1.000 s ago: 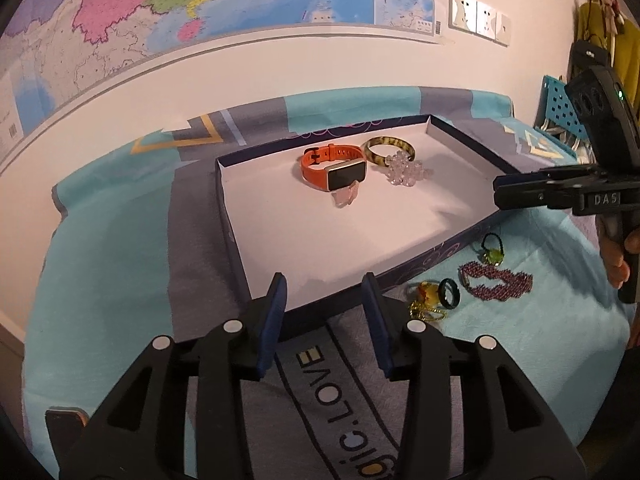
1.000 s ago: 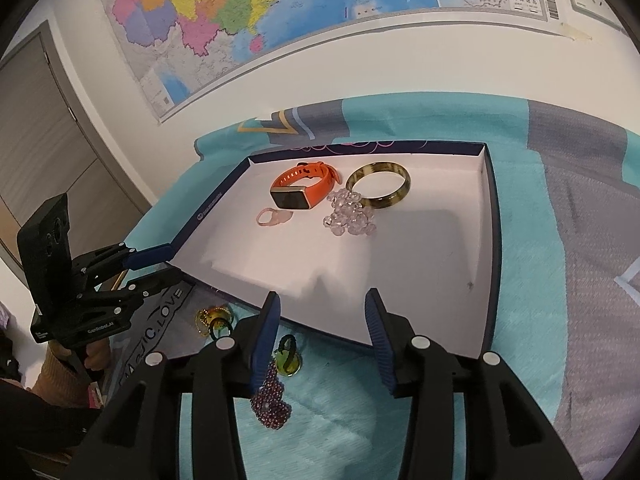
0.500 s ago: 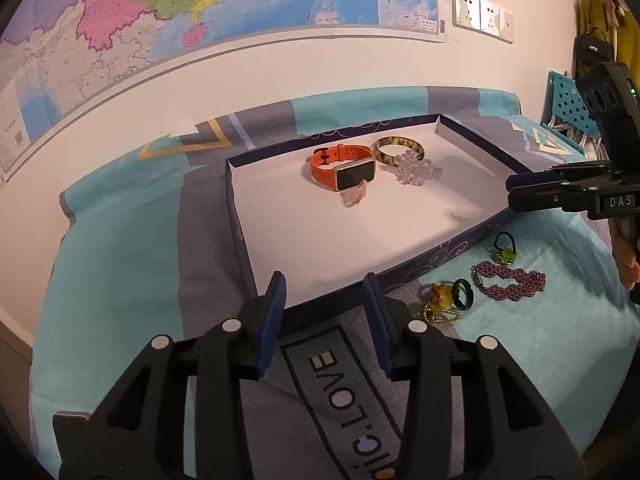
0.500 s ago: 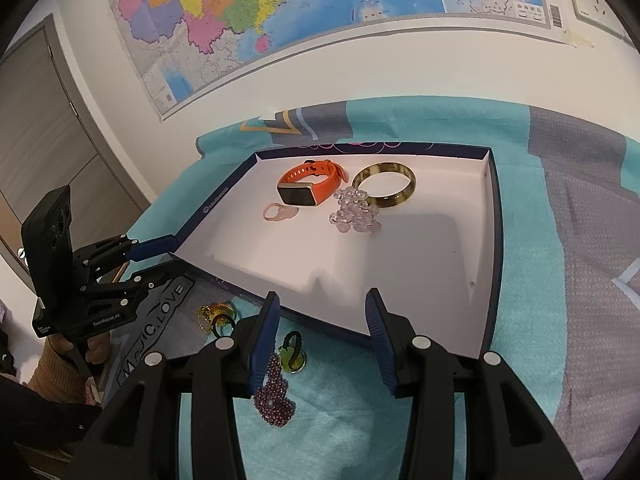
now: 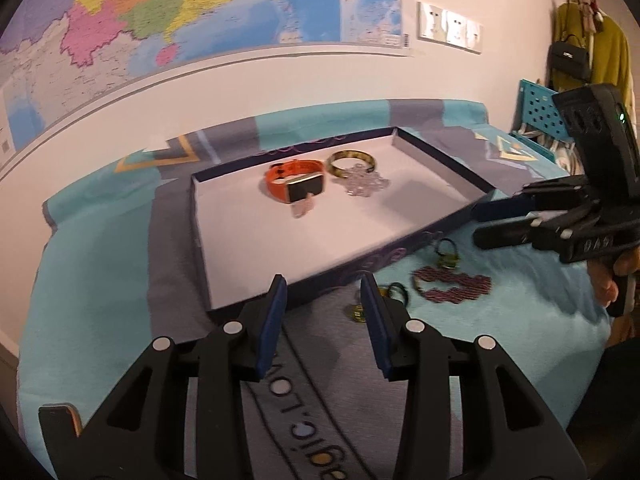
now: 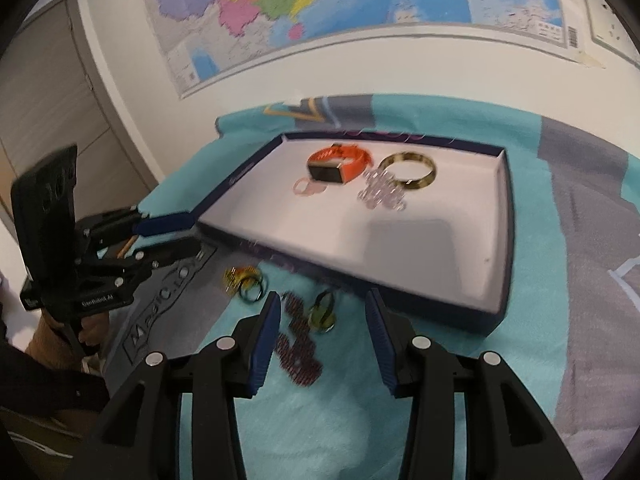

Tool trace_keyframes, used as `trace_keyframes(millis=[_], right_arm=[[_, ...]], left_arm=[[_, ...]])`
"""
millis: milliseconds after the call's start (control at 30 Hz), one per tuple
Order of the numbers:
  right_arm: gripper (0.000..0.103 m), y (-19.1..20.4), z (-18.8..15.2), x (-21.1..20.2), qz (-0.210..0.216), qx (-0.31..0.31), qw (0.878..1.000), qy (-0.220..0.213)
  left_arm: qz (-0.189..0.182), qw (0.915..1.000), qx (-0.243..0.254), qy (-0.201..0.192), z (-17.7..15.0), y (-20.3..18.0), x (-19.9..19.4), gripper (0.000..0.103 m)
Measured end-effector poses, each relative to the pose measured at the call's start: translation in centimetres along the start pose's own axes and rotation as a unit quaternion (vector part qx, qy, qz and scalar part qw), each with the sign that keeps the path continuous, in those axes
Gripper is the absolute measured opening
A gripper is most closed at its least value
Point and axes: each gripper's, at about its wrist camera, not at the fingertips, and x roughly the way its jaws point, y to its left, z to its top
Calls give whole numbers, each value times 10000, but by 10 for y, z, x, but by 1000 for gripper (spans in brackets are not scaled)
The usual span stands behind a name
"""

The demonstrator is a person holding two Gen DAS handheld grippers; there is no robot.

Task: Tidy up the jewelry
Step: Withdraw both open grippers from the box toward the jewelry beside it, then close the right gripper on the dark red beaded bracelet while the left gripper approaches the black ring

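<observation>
A shallow white tray with a dark blue rim (image 5: pixel 440 162) (image 6: pixel 506 216) lies on a teal and grey cloth. In it lie an orange watch (image 5: pixel 294 186) (image 6: pixel 338 164), a gold bangle (image 5: pixel 351 159) (image 6: pixel 410 168), a clear bead bracelet (image 5: pixel 366 185) (image 6: pixel 382 196) and a pink ring (image 6: pixel 306 188). In front of the tray lie a dark red bead bracelet (image 5: pixel 452 284) (image 6: pixel 298 350), a green-stone ring (image 5: pixel 446 258) (image 6: pixel 322 312) and a gold and black ring cluster (image 5: pixel 384 300) (image 6: pixel 244 282). My left gripper (image 5: pixel 322 320) is open and empty before the tray's near rim. My right gripper (image 6: pixel 320 340) is open and empty above the red bracelet and green ring.
A map hangs on the wall behind (image 5: pixel 200 12). Wall switches (image 5: pixel 448 28), hanging clothes and a black bag (image 5: pixel 570 58) are at the right. A blue perforated rack (image 5: pixel 540 110) stands beside the table. A door (image 6: pixel 48 92) is at the left in the right wrist view.
Both grippers have drawn back and dropped slightly. The right gripper has shifted left over the loose red bracelet and ring. Both stay open and empty.
</observation>
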Motion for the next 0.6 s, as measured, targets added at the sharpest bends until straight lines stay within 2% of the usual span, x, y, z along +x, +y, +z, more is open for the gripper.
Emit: trace_keyframes(millis=[100, 200, 433, 600], right_arm=[[40, 2, -5, 11, 15, 20, 9999, 161], [30, 2, -6, 17, 53, 88, 9997, 233], [31, 6, -10, 10, 105, 74, 9996, 263], [31, 17, -20, 11, 99, -89, 9989, 448]], left_arm=[[-128, 9999, 7, 26, -1, -6, 1, 38], [-189, 9998, 29, 54, -2, -11, 2, 38], [-319, 9993, 48, 177, -8, -18, 6, 38], [-375, 9991, 43, 213, -9, -21, 9, 38]])
